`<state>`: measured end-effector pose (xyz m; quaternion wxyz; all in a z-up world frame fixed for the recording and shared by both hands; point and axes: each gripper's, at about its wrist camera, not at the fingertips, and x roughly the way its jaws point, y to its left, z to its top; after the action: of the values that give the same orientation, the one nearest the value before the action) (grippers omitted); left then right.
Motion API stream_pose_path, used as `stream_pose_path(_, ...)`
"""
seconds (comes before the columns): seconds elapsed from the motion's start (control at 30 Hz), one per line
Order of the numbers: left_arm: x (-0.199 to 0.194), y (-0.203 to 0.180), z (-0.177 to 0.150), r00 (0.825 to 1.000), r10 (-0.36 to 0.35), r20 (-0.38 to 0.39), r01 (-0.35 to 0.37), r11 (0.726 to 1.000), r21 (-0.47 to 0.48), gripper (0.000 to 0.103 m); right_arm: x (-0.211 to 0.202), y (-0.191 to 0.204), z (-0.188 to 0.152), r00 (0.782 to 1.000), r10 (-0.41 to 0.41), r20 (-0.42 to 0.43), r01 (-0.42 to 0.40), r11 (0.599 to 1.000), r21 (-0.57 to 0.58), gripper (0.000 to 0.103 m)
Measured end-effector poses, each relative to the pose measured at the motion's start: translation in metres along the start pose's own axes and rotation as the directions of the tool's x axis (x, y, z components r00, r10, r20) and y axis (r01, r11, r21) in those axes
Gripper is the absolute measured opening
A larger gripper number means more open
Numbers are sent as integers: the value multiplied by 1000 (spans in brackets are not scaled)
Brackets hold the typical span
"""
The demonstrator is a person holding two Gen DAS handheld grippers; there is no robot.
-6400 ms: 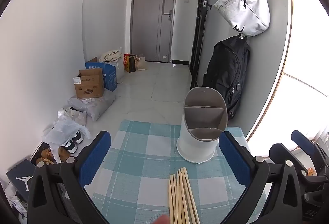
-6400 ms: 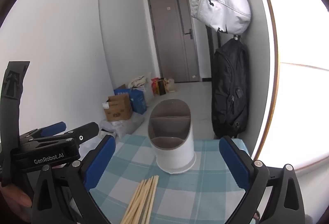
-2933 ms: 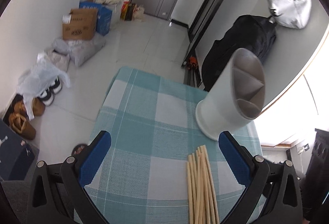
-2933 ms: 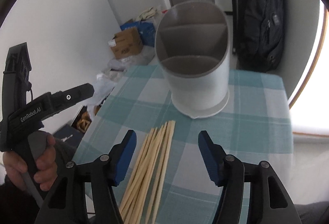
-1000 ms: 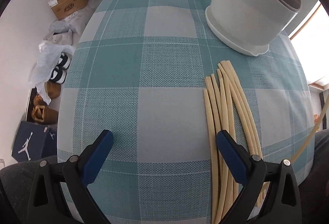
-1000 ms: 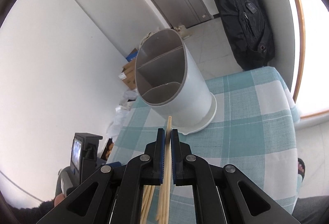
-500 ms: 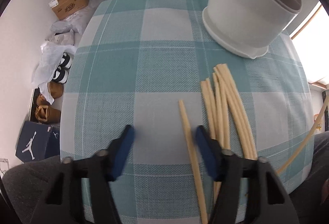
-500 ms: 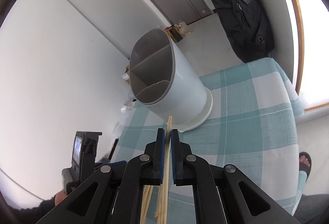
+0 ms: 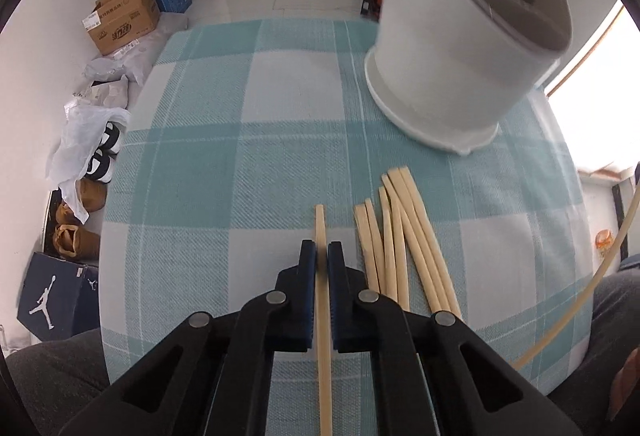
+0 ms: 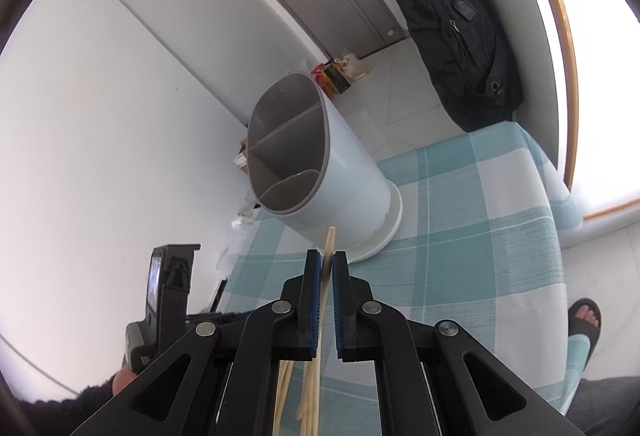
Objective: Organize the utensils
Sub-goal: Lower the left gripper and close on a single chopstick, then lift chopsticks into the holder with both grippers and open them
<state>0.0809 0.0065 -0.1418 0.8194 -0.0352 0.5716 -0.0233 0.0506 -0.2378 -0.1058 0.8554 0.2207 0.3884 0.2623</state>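
A white utensil holder (image 9: 460, 48) with grey divided compartments stands on the teal checked tablecloth (image 9: 248, 140); it also shows in the right wrist view (image 10: 320, 172). Several wooden chopsticks (image 9: 404, 240) lie in a loose bundle in front of it. My left gripper (image 9: 321, 250) is shut on one chopstick (image 9: 322, 300), pulled left of the bundle, low over the cloth. My right gripper (image 10: 327, 258) is shut on another chopstick (image 10: 329, 242), held in the air with its tip pointing at the holder; this chopstick also shows at the right edge of the left wrist view (image 9: 592, 284).
Past the table's far edge, cardboard boxes (image 9: 124, 16), bags and shoes (image 9: 100, 156) sit on the floor at the left. A black backpack (image 10: 452, 20) hangs by the wall at the right. A sandalled foot (image 10: 584, 320) shows beside the table.
My left gripper has closed on one chopstick and drawn it left from the bundle. My right gripper has kept its chopstick and tilted more toward the holder.
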Motion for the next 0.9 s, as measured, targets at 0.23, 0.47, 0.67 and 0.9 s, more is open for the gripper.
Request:
stream_pose_path(0.23,-56,-3,1,974,-65,216,70,997,-16,2,-14,16,0,999,-17,50,19,999,-46,5)
stream_pose_path(0.47,-90,-16,4,925,-147,351,141,989,42,2,-33,54,0,991,-17,136,37,988,-149,4)
stream_pose_path(0.67,-99,-6,10,907,-204,369,188,979,79,2,-41,79,3,983,-28,182,66,977,-203,4)
stream_pose_path(0.9,-132,-11,19,883,-253,396,222,967,124,2,-49,102,27,975,-36,220,91,965,-246,4)
